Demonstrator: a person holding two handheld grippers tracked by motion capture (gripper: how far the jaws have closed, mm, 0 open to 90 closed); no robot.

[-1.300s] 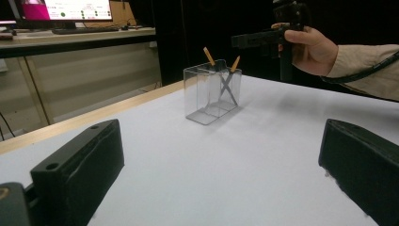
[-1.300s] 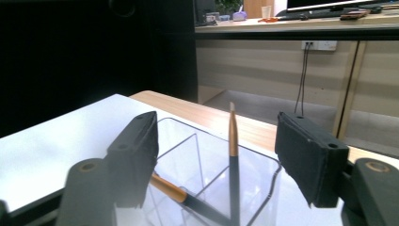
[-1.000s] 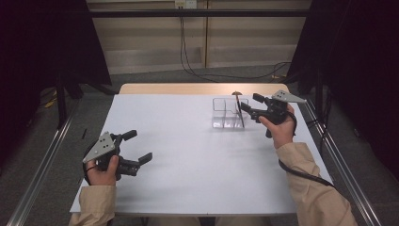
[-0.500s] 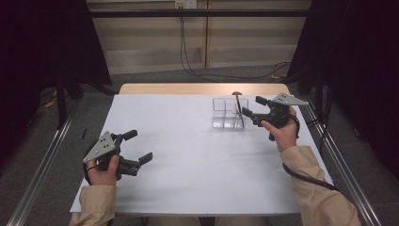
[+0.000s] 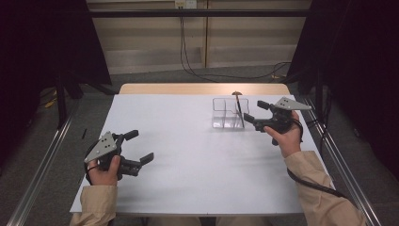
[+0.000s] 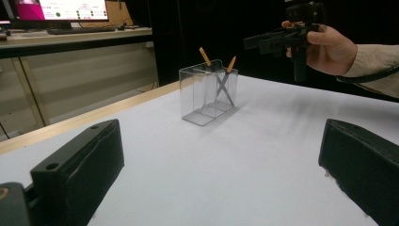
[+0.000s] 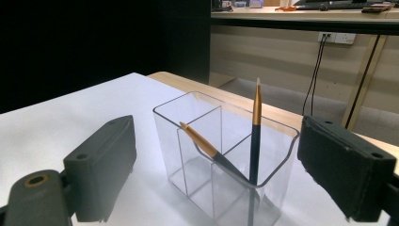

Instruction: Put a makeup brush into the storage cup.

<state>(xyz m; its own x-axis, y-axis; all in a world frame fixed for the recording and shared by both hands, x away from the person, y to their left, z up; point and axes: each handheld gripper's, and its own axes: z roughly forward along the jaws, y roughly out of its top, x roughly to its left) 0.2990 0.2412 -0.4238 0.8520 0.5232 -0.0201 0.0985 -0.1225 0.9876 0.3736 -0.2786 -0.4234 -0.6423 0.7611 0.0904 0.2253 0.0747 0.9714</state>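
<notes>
A clear plastic organiser box (image 5: pixel 221 114) with compartments stands at the table's back right. Two dark pens with tan ends (image 5: pixel 239 108) lean crossed inside it. My right gripper (image 5: pixel 254 111) hovers open just right of the box, nothing between its fingers. In the right gripper view the box (image 7: pixel 188 141) sits close ahead between the jaws, one pen (image 7: pixel 255 132) upright and the other pen (image 7: pixel 207 148) slanted. My left gripper (image 5: pixel 142 146) rests open and empty at the front left. The left gripper view shows the box (image 6: pixel 207 94) far off, with the right gripper (image 6: pixel 263 40) beside it.
The white table (image 5: pixel 197 141) has a wooden strip along its far edge (image 5: pixel 202 88). Metal rails (image 5: pixel 37 169) run along both sides. Cables (image 5: pixel 221 75) trail on the floor behind. A desk with a monitor (image 6: pixel 61 9) stands beyond.
My right gripper has drawn back a little from the box, to the right and toward the person. The left gripper has stayed put.
</notes>
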